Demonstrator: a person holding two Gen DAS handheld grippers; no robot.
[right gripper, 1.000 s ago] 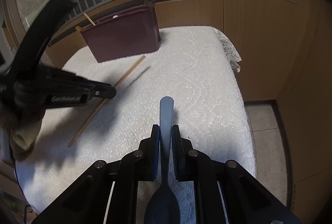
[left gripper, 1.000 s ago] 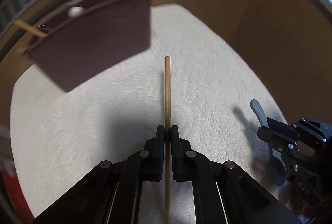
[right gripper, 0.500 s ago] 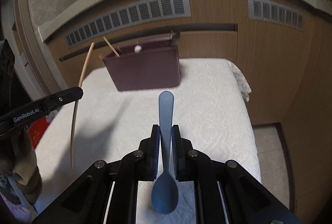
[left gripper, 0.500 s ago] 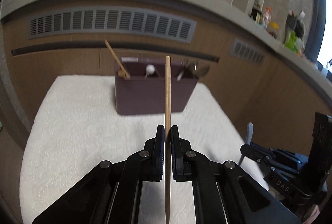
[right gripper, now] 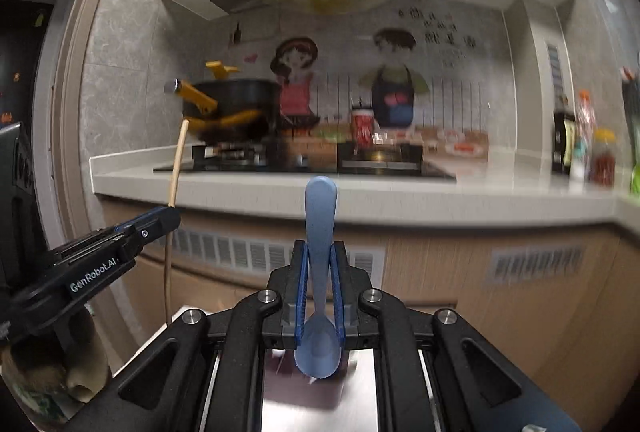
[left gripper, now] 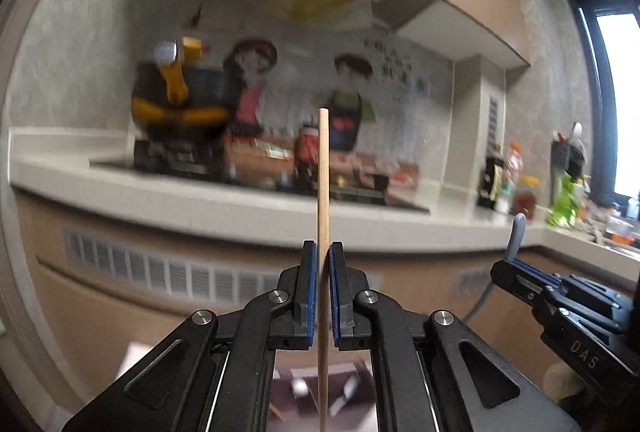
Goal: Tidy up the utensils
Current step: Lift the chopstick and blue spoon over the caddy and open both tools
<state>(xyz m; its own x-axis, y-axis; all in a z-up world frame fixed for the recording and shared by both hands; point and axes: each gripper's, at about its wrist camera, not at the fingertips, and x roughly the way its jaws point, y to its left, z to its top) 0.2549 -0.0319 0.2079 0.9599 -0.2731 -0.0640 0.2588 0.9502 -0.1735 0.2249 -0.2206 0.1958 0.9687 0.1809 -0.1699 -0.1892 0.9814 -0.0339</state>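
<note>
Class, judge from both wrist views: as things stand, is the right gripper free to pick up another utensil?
Probably not. The right gripper is shut on the blue spoon, whose handle fills the gap between the pads, so it would likely have to set the spoon down first.

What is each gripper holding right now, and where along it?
The left gripper clamps a wooden chopstick near its middle. The right gripper clamps a blue spoon by the handle just above the bowl, handle up.

Chopstick (left gripper: 323,192) left, spoon (right gripper: 320,228) right; counter (right gripper: 360,192) behind both
</note>
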